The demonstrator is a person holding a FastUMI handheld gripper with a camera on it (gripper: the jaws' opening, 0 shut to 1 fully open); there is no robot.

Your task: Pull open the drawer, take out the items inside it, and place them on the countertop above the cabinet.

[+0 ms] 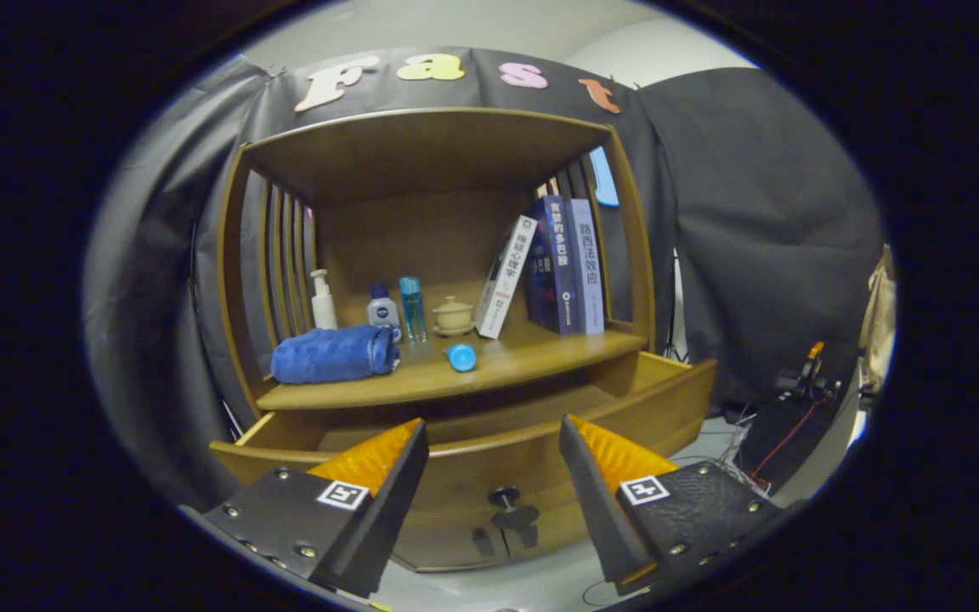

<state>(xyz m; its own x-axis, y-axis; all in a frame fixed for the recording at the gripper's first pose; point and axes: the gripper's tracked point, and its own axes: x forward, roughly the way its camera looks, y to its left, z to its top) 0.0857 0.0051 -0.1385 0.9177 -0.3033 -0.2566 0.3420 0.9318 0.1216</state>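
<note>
A wooden cabinet stands ahead with its drawer pulled out toward me. The drawer's inside shows bare wood; its front part is hidden behind the front panel. A dark knob sits on the drawer front between my fingers. My gripper is open, with nothing between its fingers, held just in front of the drawer. On the countertop above the drawer lie a rolled blue towel and a small blue round item.
At the back of the countertop stand a white pump bottle, a small white-and-blue bottle, a tall blue bottle, a small lidded cup and several books. Cables and dark gear lie on the floor to the right.
</note>
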